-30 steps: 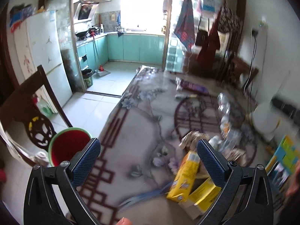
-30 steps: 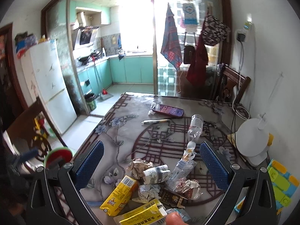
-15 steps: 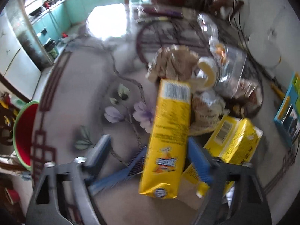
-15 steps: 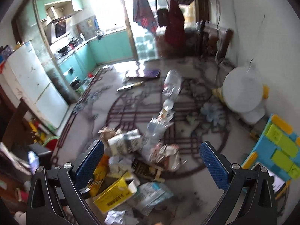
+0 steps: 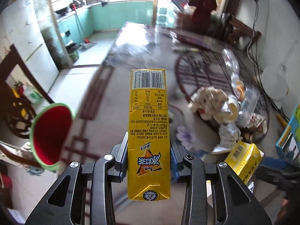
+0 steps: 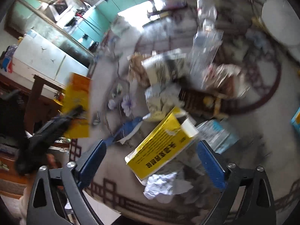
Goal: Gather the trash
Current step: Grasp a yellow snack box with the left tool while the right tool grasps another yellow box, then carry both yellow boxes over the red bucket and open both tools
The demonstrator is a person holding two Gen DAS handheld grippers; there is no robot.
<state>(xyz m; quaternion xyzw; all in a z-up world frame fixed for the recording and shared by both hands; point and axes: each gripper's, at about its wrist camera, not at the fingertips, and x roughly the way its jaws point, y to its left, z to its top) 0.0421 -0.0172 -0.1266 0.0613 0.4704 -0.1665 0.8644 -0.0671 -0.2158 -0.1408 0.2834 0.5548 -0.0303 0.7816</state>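
My left gripper has a tall yellow drink carton between its blue pads, which press on both sides as the jaws keep closing; the carton hangs above the patterned table. A red bin with a green rim stands below the table's left edge. My right gripper hovers low over a torn yellow box, its jaws wide apart and starting to close, touching nothing. Beyond it lies a trash pile with a paper cup, a clear plastic bottle and crumpled white paper.
A dark wooden chair stands by the bin at the left. A white round appliance with cables and a blue toy box sit along the table's right side. A phone lies at the far end.
The left gripper dropped onto the yellow carton, shut on it and raised it off the table. The right gripper tilted down and sank toward the yellow box, jaws narrowing slightly.
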